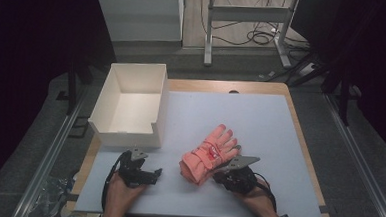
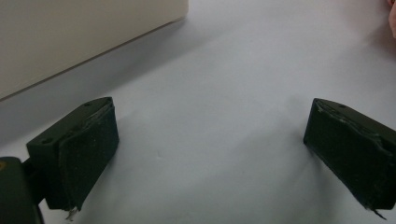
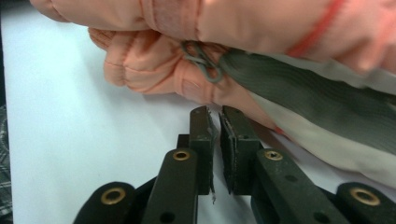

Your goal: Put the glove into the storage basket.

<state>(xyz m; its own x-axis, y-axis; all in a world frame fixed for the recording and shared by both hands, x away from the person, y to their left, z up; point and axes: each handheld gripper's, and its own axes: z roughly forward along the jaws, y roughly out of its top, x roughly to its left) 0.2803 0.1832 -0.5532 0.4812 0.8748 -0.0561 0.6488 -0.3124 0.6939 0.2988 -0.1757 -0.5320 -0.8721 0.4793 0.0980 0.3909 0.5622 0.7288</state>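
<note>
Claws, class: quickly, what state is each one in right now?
Left claw: open, holding nothing.
Right claw: almost closed, empty, tips just short of the pink padded fabric glove.

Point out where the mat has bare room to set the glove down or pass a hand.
Free: the mat right of the box and beyond the glove; also the strip between the left hand-held gripper and the glove. Crowded: the near edge, where the right hand-held gripper sits against the glove.
</note>
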